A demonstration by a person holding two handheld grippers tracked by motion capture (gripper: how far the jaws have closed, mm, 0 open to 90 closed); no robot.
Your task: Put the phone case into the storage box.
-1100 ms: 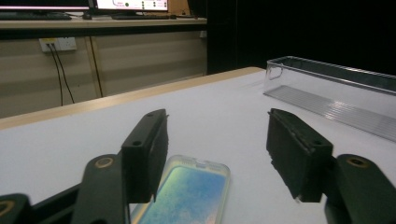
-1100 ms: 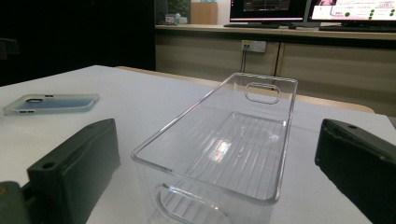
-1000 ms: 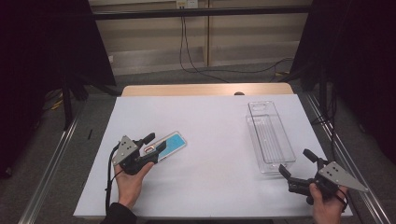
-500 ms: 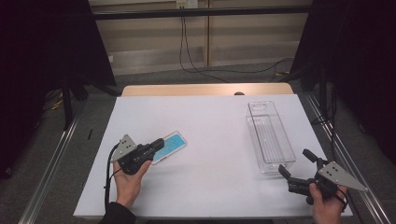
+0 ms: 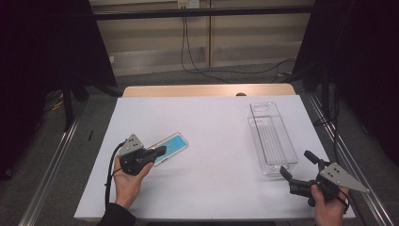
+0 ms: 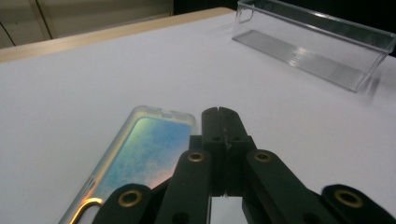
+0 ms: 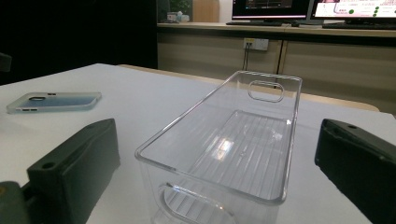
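Change since earlier: left gripper (image 5: 157,151) had its jaws spread a second ago and now has them pressed together; right gripper (image 5: 296,165) has kept its place and its spread.
Left gripper now: lower left of the high view, held in a hand (image 5: 127,181), jaws closed tip to tip with nothing between them, lying over the near end of the phone case (image 5: 168,147); whether they touch it cannot be told.
Right gripper now: lower right of the high view, held in a hand (image 5: 329,207), jaws wide apart, just short of the near end of the clear bin (image 5: 273,136).
Count: two grippers, one phone case, one clear bin, one counter (image 5: 211,122).
Phone case look: translucent frosted rim, blue inner face with a faint rainbow sheen, a rounded camera opening at the near end in the left gripper view; it lies flat, slanted, left of centre in the high view.
Clear bin look: long, narrow, see-through plastic, ribbed floor, an oval handle slot in the far end wall; it stands at the right of the high view, well apart from the phone case.
Counter: white top, pale wooden far edge.
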